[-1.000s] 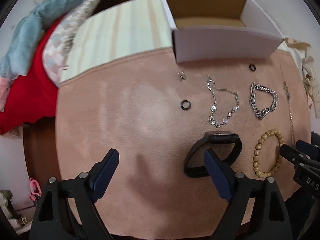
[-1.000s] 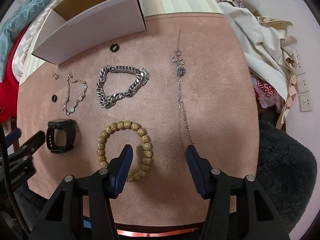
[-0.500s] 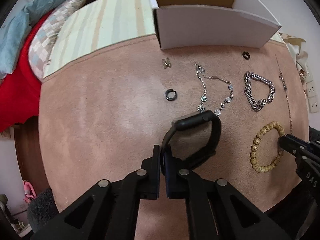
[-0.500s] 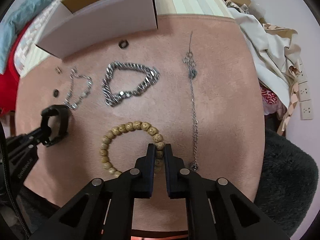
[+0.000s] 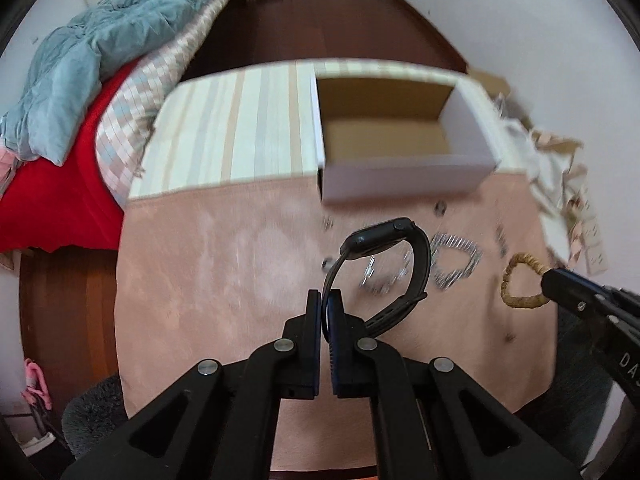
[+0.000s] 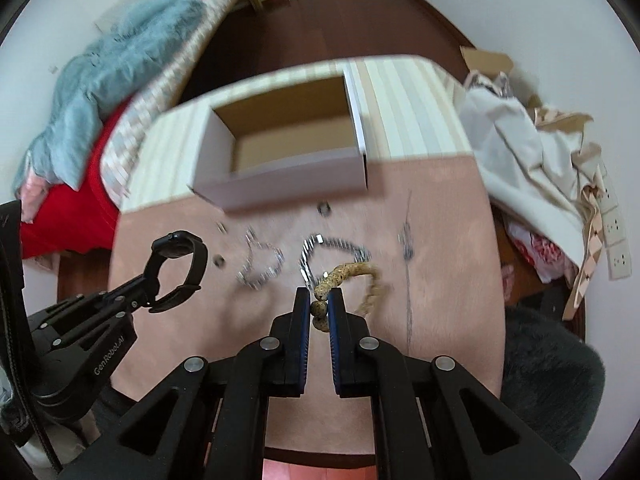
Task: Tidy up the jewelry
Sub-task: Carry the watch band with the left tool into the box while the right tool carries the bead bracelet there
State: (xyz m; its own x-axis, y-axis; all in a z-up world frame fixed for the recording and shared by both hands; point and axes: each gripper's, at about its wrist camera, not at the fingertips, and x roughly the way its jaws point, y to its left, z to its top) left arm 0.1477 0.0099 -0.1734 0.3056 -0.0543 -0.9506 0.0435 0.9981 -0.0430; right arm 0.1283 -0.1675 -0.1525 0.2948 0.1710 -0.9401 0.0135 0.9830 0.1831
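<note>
Each tool is built of matte black plastic arms with triangular cut-outs, fastened by round silver screws. The left tool (image 5: pixel 325 312) and right tool (image 6: pixel 319 308) carry dark blue pads. White "GenRobot.AI" lettering is printed on the left tool's body.

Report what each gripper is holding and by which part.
The left gripper pinches the black watch by its strap, near the loop's lower end. The right gripper clamps the wooden bead bracelet on a few beads at one side.
</note>
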